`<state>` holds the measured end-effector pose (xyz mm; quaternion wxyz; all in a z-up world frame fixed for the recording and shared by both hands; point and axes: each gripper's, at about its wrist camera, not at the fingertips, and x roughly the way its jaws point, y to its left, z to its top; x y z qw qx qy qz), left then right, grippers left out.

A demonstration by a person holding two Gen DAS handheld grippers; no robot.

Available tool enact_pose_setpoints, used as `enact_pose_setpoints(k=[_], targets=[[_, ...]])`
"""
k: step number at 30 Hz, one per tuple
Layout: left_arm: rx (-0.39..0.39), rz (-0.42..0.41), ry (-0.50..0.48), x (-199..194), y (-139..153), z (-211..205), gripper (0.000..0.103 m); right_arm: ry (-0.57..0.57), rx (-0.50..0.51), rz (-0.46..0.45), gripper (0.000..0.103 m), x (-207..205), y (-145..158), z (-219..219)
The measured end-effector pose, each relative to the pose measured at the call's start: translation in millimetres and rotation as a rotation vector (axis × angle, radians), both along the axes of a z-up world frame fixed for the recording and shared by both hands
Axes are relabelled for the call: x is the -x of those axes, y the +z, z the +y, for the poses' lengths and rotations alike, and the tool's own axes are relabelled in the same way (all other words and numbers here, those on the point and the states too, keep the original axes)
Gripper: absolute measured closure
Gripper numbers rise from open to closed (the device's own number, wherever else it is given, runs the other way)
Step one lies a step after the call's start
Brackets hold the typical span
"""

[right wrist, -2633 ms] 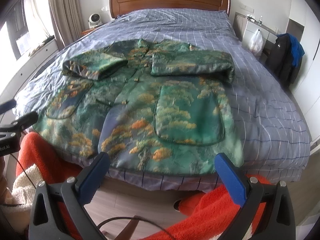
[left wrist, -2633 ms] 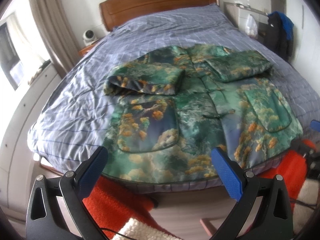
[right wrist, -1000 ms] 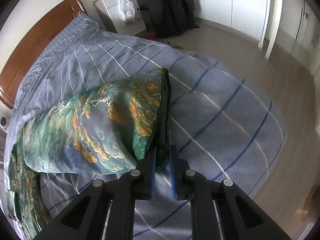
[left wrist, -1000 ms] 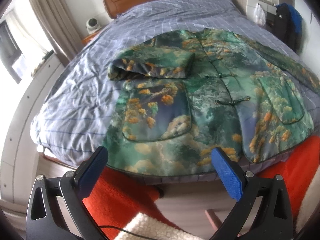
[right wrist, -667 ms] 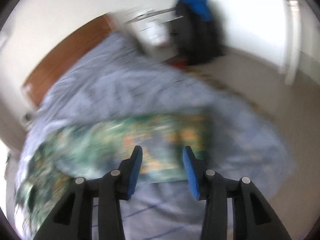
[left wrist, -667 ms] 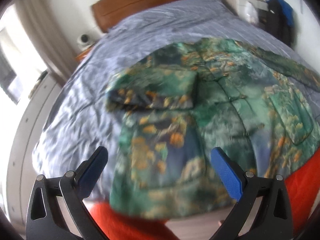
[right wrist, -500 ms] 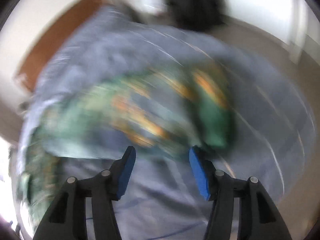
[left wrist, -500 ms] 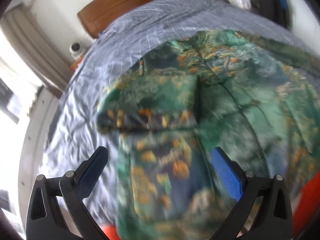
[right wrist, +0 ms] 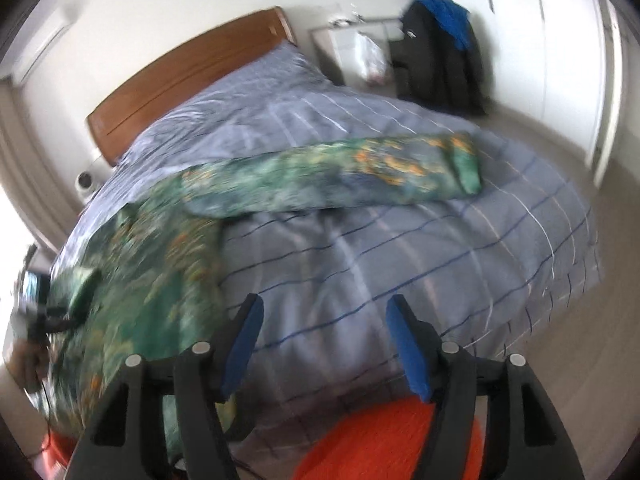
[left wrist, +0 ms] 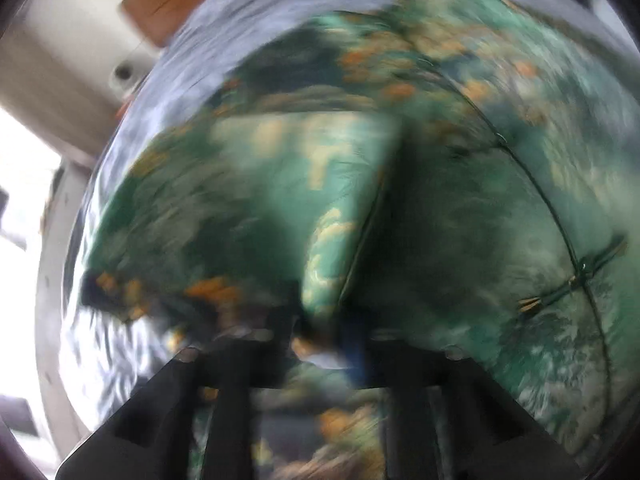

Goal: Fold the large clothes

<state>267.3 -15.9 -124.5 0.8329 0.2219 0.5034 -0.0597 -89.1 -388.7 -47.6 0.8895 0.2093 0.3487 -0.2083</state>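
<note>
A large green floral jacket lies front up on the bed. In the blurred left wrist view my left gripper is shut on the cuff of the left sleeve, which lies folded across the chest. In the right wrist view the jacket's right sleeve lies stretched out across the blue checked bedcover. My right gripper is open and empty, above the foot of the bed, well back from that sleeve's cuff.
A wooden headboard stands at the far end. A dark coat with a blue garment hangs beside a bedside cabinet on the right. An orange rug lies on the floor below my right gripper. White wardrobe doors line the right wall.
My right gripper let go of the right sleeve after pulling it out straight, opened and drew back. My left gripper moved in from the foot of the bed and shut on the left sleeve's cuff.
</note>
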Motion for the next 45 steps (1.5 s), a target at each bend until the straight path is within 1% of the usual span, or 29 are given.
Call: enact_pose_setpoints(k=[1,2,5,7,8,10,11,13,15,17,18,19,22,24,25,26,28,29,31,33,34,35,36,37,38,39,40,42,45], targets=[[0.054,-0.012,0.029,0,14,14,0.090,0.014,0.016,-0.006,0.037,2,-1,9],[0.111,-0.042,0.087,-1,38,40,0.090,0.024,0.028,-0.008,0.037,1,-2,16],[0.254,-0.100,0.222,-5,87,111,0.090,0.059,0.067,-0.015,0.037,-5,-6,32],[0.300,-0.162,0.340,-7,117,171,0.090,0.077,0.081,-0.004,0.037,-10,-7,38],[0.294,-0.209,0.417,-8,130,209,0.090,0.086,0.074,-0.001,0.037,-10,-8,41],[0.256,-0.270,0.541,-9,141,266,0.090,0.097,0.057,0.007,0.037,-13,-11,45],[0.226,-0.287,0.604,-9,140,293,0.090,0.101,0.054,0.014,0.037,-15,-13,46],[0.178,-0.280,0.737,-13,127,348,0.087,0.108,0.048,0.025,0.037,-18,-16,48],[0.106,-0.256,0.847,-16,104,390,0.070,0.116,0.041,0.033,0.037,-20,-17,51],[0.033,-0.244,0.917,-5,86,414,0.061,0.120,0.032,0.039,0.037,-21,-17,51],[0.033,-0.225,0.940,5,74,424,0.054,0.125,0.025,0.042,0.037,-22,-16,51],[0.055,-0.217,0.944,12,69,427,0.051,0.129,0.021,0.045,0.037,-23,-16,50],[0.211,-0.210,0.904,48,56,420,0.041,0.146,-0.016,0.064,0.036,-26,-14,44],[0.385,-0.167,0.784,70,48,389,0.027,0.167,-0.076,0.083,0.034,-32,-18,36],[0.445,-0.133,0.726,76,44,373,0.024,0.176,-0.103,0.088,0.034,-34,-20,32],[0.521,-0.070,0.631,84,35,348,0.020,0.192,-0.145,0.095,0.034,-39,-23,27],[0.613,0.045,0.481,95,17,303,0.019,0.230,-0.217,0.103,0.033,-50,-29,23],[0.630,0.093,0.425,96,8,283,0.019,0.267,-0.268,0.110,0.033,-58,-35,22],[0.606,0.140,0.362,98,-7,253,0.019,0.354,-0.356,0.154,0.033,-76,-50,24],[0.537,0.160,0.300,101,-20,222,0.019,0.401,-0.377,0.212,0.033,-87,-64,31],[0.519,0.165,0.279,103,-22,213,0.020,0.429,-0.390,0.220,0.034,-88,-67,34],[0.479,0.150,0.270,105,-23,203,0.023,0.453,-0.396,0.222,0.037,-89,-68,38],[0.463,0.141,0.264,107,-23,198,0.028,0.478,-0.391,0.223,0.049,-88,-67,42],[0.463,0.142,0.255,109,-23,194,0.034,0.499,-0.362,0.231,0.057,-87,-64,47],[0.484,0.157,0.245,106,-25,192,0.051,0.504,-0.319,0.245,0.075,-85,-61,51],[0.516,0.189,0.236,105,-27,189,0.066,0.498,-0.288,0.254,0.083,-84,-59,53],[0.524,0.205,0.235,104,-28,190,0.068,0.489,-0.278,0.253,0.083,-82,-56,54],[0.492,0.198,0.231,105,-25,182,0.080,0.484,-0.267,0.246,0.087,-80,-52,57],[0.497,0.179,0.214,112,-11,184,0.086,0.490,-0.224,0.250,0.090,-77,-42,65]])
